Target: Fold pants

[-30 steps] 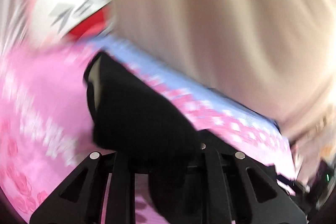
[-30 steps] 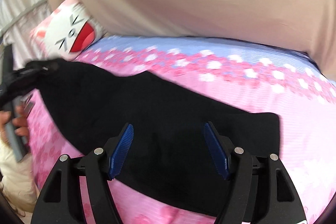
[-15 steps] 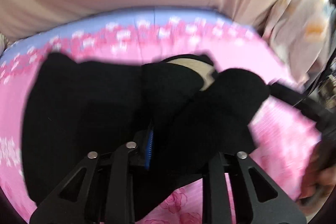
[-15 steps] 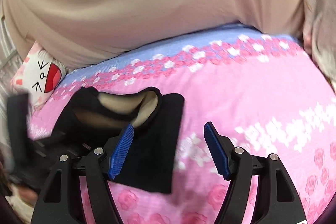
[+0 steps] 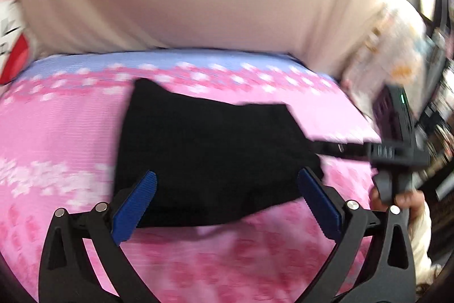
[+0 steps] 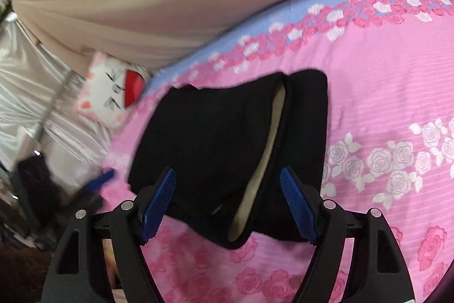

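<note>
While both sets of jaws are opening, the folded black pants (image 5: 210,155) lie on the pink bed (image 5: 56,132), just ahead of the empty left gripper (image 5: 227,206) and right gripper (image 6: 227,206). Only the right wrist view shows their pale lining (image 6: 266,149).

Black two-finger grippers (image 5: 227,200), ribbed blue pads (image 6: 159,202), silver screws, cream sleeve (image 5: 422,234).

Both wrist views look steeply down, close over the folded pants (image 5: 210,149) (image 6: 227,144) on the bedspread (image 5: 56,138).
</note>
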A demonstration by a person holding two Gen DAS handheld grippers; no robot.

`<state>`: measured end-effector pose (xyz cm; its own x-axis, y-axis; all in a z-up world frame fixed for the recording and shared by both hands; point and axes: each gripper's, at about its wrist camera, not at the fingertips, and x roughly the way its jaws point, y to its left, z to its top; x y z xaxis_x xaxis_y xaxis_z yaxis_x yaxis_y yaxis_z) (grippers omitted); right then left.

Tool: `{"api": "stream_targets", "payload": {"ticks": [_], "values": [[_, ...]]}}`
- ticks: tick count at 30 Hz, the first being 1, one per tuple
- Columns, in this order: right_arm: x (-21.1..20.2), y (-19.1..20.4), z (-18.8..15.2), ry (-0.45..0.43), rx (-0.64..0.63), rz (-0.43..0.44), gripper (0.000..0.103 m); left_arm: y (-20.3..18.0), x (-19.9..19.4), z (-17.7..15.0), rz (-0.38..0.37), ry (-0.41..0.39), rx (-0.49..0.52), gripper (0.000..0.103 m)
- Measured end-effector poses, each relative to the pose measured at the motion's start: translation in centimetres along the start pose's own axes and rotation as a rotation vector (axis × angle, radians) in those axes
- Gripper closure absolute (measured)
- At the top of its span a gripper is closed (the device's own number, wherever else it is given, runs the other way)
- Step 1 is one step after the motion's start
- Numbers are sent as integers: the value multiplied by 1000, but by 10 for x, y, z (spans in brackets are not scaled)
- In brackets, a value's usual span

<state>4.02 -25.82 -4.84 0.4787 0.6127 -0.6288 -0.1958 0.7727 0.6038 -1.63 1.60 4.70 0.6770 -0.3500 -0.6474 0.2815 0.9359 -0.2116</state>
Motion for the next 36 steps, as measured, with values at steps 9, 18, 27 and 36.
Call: {"api": "stream_targets", "payload": {"ticks": [9, 18, 27, 36], "values": [[43, 28, 16, 35, -64, -39, 87, 65, -8, 15, 96, -57, -170, 5], [-31, 83, 48, -192, -258, -184, 88, 64, -19, 35, 201, -149, -112, 5], [-16, 27, 20, -218, -122, -367, 77, 71, 29, 11, 217, -2, -138, 5], [79, 37, 40, 8, -235, -340, 89, 69, 67, -4, 281, 64, -86, 5]]}}
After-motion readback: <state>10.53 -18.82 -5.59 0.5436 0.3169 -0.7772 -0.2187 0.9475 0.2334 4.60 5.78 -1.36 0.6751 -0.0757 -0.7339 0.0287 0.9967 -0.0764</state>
